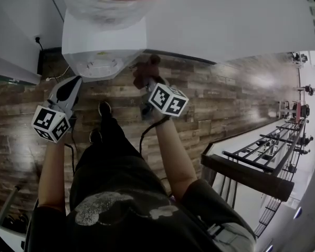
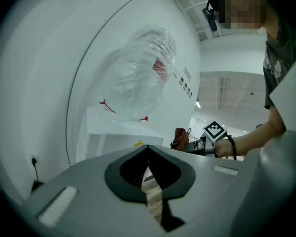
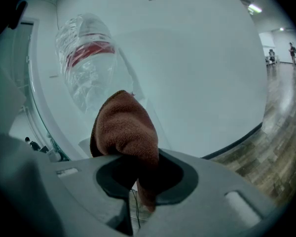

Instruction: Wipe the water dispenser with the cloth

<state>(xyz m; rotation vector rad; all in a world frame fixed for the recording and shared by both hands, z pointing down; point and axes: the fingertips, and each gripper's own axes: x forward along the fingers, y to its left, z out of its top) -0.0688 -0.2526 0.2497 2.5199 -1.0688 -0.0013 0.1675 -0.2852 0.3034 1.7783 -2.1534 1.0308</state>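
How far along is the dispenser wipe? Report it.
Done: the cloth is picked up and clamped in the right claw. In hand: that claw holds it close to the water dispenser, by its front corner in the head view; whether they touch cannot be told. The left claw is shut and empty. Left: all the wiping; no surface shows as wiped.

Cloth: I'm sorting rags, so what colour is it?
Reddish brown; the cloth shows best in the right gripper view.
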